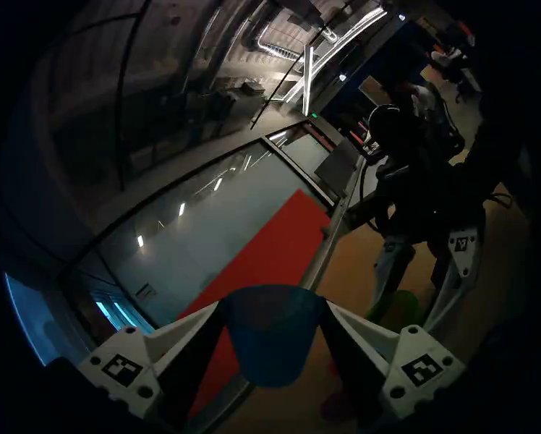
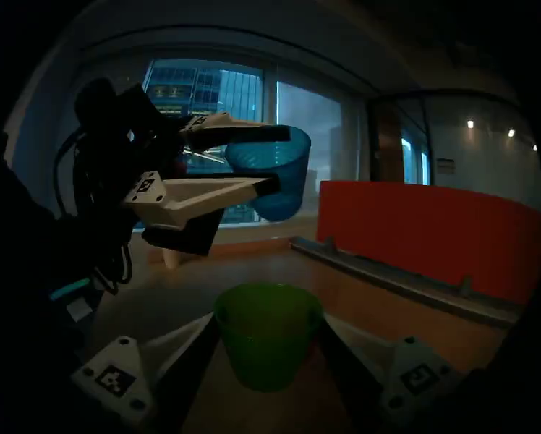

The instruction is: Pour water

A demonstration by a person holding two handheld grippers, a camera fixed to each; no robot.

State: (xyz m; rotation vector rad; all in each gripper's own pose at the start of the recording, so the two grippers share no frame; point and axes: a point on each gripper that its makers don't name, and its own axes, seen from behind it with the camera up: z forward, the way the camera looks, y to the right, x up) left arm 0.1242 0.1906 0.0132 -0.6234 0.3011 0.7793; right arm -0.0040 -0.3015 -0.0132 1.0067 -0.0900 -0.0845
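In the left gripper view, the left gripper (image 1: 274, 312) sits at 6 o'clock, its two fingers part-way closed and pressing on either side of a blue cup (image 1: 274, 340), whose rim faces away from the camera. Toward 4 o'clock the right gripper (image 1: 408, 312) hangs over the wooden table (image 1: 346, 278), with a green cup (image 1: 404, 302) seen between its white fingers. A red panel (image 1: 274, 249) runs from the centre down toward 7 o'clock.

In the right gripper view, the right gripper (image 2: 268, 322) at 6 o'clock is closed part-way on the green cup (image 2: 268, 347), one finger against each side, over the table (image 2: 357, 304). At 11 o'clock the left gripper (image 2: 281, 159) grips the blue cup (image 2: 274, 177), which is above the green cup and apart from it, in front of the window (image 2: 307, 116). The red panel (image 2: 429, 231) stands at 3 o'clock. Water cannot be made out in either cup.
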